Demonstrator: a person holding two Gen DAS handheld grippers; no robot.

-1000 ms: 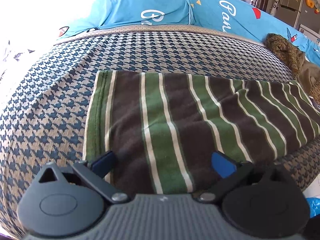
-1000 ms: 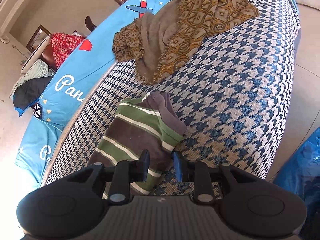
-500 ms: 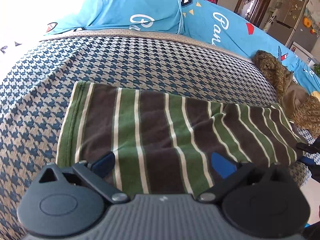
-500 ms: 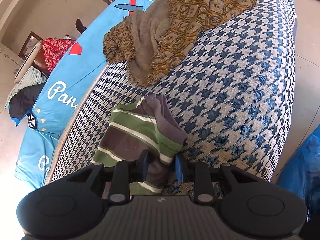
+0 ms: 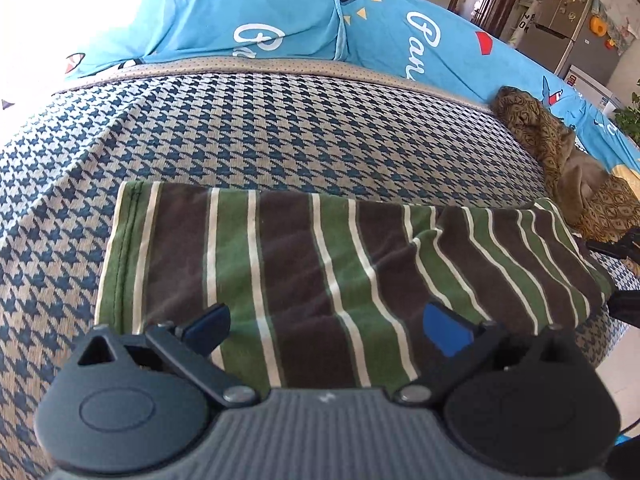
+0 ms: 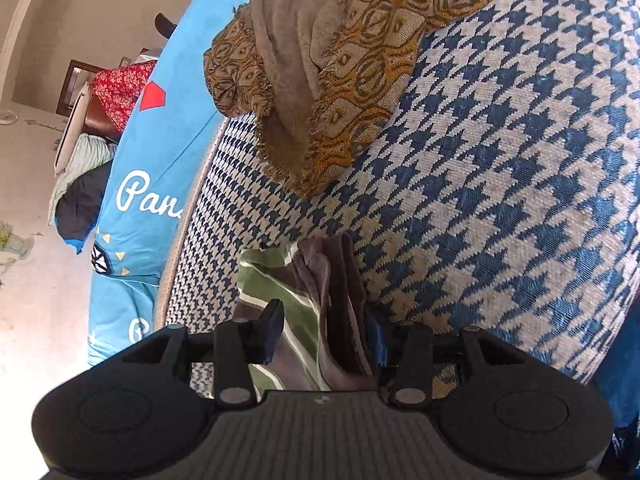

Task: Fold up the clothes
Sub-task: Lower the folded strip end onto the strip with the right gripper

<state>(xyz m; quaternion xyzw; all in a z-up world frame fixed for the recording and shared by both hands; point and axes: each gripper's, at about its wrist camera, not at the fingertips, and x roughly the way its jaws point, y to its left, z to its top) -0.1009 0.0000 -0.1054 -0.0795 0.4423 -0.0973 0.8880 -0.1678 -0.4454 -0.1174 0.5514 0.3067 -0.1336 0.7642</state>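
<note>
A folded shirt with green, brown and white stripes (image 5: 320,264) lies flat on the houndstooth sofa seat (image 5: 260,120). My left gripper (image 5: 326,326) is open and hovers over the shirt's near edge, its blue-padded fingers spread wide. My right gripper (image 6: 326,330) is at the shirt's right end, and the striped cloth (image 6: 320,300) sits between its two fingers. The jaws stand partly apart around the cloth. The right gripper's tips also show at the right edge of the left wrist view (image 5: 624,276).
A crumpled brown and gold scarf (image 6: 340,60) lies on the seat just past the shirt's right end; it also shows in the left wrist view (image 5: 560,160). Blue printed cushions (image 5: 280,20) line the sofa back. The seat's front edge drops off to the floor at the right.
My right gripper moved forward onto the shirt's right end, and the cloth now sits between its fingers. My left gripper shifted slightly and stayed open over the shirt.
</note>
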